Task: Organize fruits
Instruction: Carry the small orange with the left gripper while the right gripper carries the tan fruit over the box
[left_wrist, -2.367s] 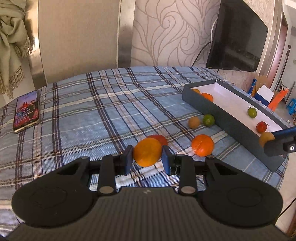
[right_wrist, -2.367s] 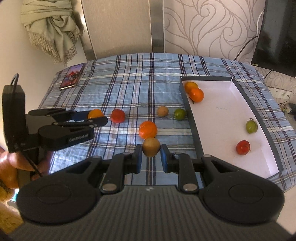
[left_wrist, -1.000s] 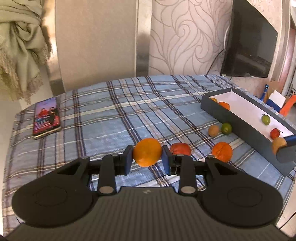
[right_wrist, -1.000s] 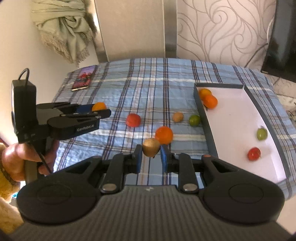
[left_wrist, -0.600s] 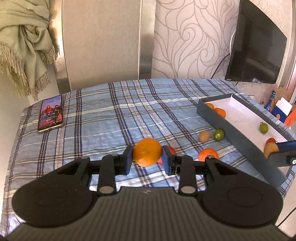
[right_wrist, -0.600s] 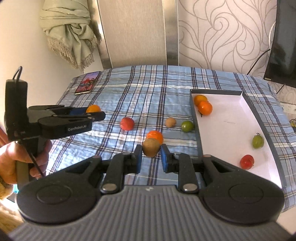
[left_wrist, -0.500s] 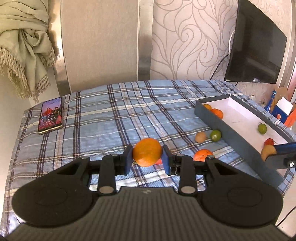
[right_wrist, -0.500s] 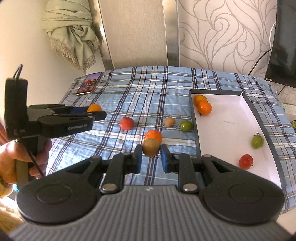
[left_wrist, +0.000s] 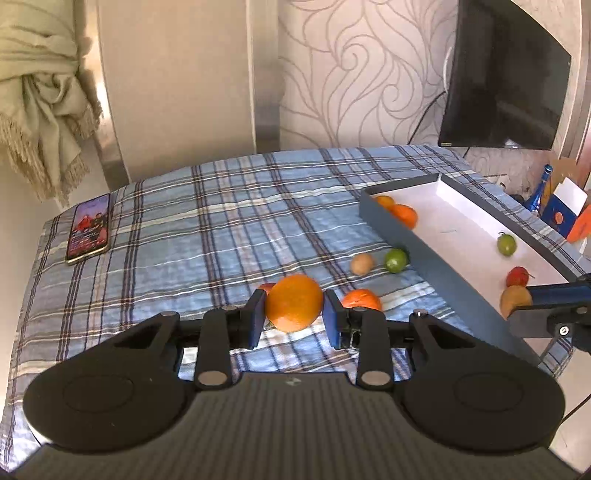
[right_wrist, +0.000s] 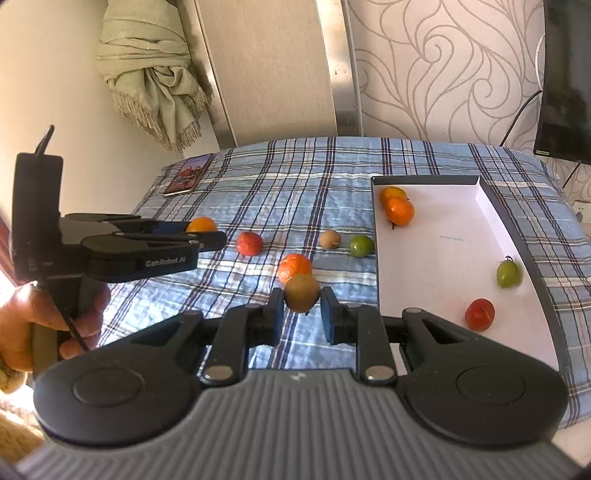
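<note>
My left gripper (left_wrist: 294, 317) is shut on a large orange (left_wrist: 294, 303), held above the plaid bedspread (left_wrist: 207, 229). My right gripper (right_wrist: 302, 312) is shut on a brown kiwi-like fruit (right_wrist: 302, 292). In the right wrist view the left gripper (right_wrist: 207, 232) shows at the left, the orange (right_wrist: 201, 224) in its tips. Loose on the bed lie a red fruit (right_wrist: 249, 243), a tangerine (right_wrist: 294, 266), a small brown fruit (right_wrist: 330, 239) and a green fruit (right_wrist: 361, 245). The grey, white-floored box (right_wrist: 443, 236) holds two oranges (right_wrist: 398, 206), a green fruit (right_wrist: 508, 273) and a red fruit (right_wrist: 479, 314).
A phone (left_wrist: 88, 229) lies at the bed's far left corner. A beige fringed blanket (left_wrist: 40, 96) hangs at the left wall and a TV (left_wrist: 506, 81) is mounted at the right. A hand (right_wrist: 40, 325) grips the left tool's handle. A blue bottle (left_wrist: 539, 192) stands beyond the box.
Both grippers have drifted sideways over the bed with their fruits still held; the loose fruits and the box have shifted in both views. The grips are unchanged.
</note>
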